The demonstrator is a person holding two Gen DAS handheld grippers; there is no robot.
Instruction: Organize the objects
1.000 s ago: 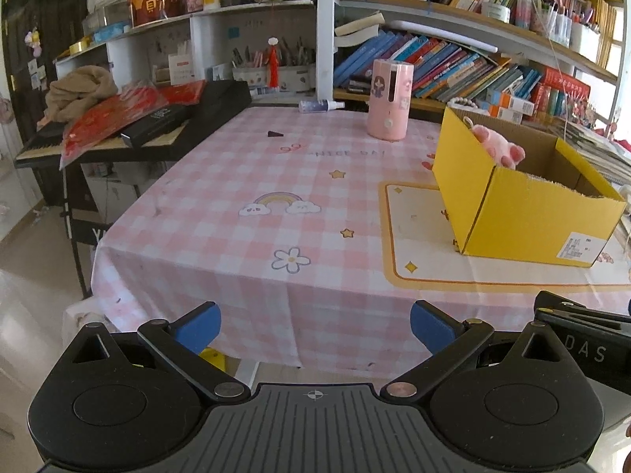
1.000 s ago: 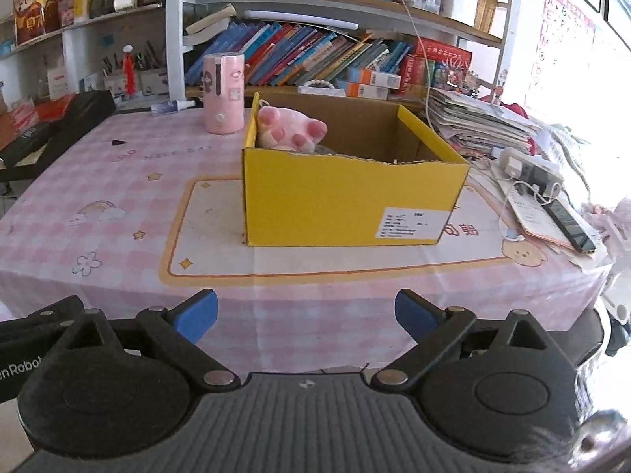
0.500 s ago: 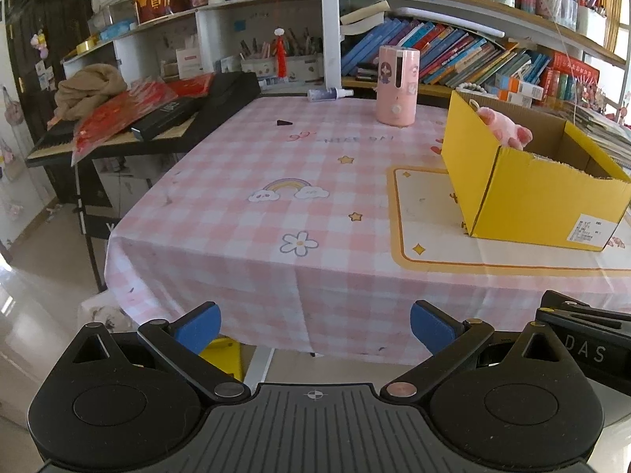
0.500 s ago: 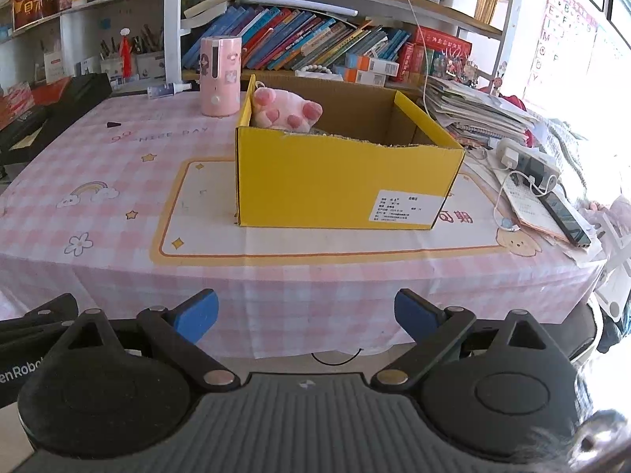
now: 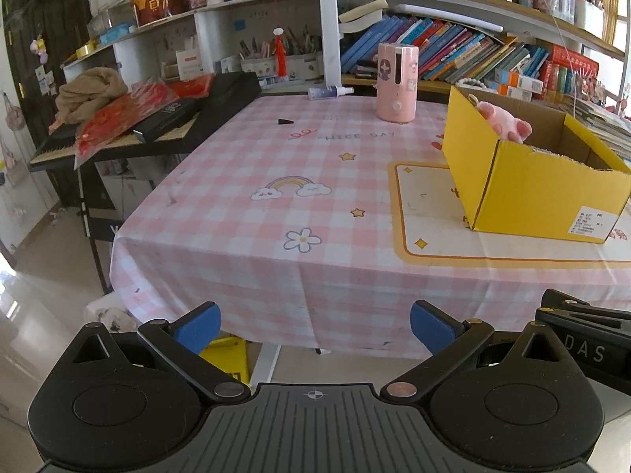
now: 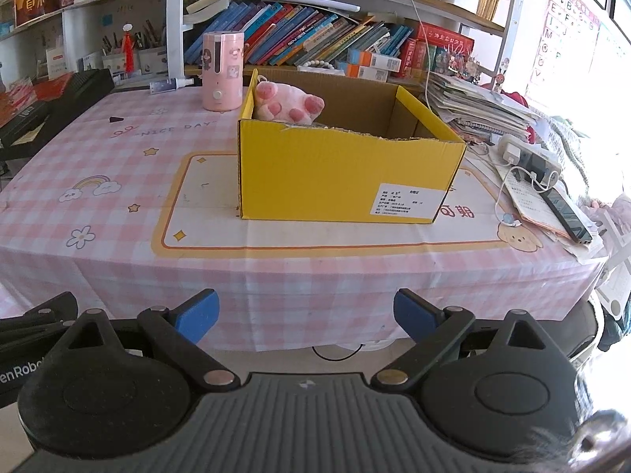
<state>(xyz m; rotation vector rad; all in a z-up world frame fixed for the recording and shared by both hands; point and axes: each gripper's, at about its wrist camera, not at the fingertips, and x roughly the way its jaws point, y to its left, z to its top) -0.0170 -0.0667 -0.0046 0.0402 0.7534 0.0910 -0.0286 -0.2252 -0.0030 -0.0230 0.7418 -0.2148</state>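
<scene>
The yellow cardboard box [image 6: 347, 173] sits open-topped on the cream panel with an orange border printed on the pink checked tablecloth [image 6: 118, 165], right of the table's middle in the right wrist view. A white label [image 6: 410, 201] is stuck low on its near wall, toward the right corner. A pink plush toy [image 6: 288, 104] lies inside at the far left corner, its paws poking above the rim; in the left wrist view the same toy [image 5: 503, 120] leans against the box's [image 5: 540, 201] left wall.

Just beyond the box's left far corner stands a pink cylindrical container [image 6: 223, 71], upright on the cloth, with a small spray bottle [image 6: 169, 84] lying on its side farther left near the table's far edge. A small black triangular piece [image 6: 115, 119] rests alone on the cloth, well apart from the box. To the right of the box are a stack of papers [image 6: 473, 110], a white power strip [image 6: 528, 155] and a dark phone [image 6: 564, 215]. Bookshelves [image 6: 315, 39] fill the wall behind.

Both grippers hang off the near edge of the table, touching nothing. The left gripper [image 5: 315, 321] has its blue pads spread wide with nothing between them; the right gripper [image 6: 305, 313] is likewise released and empty.
</scene>
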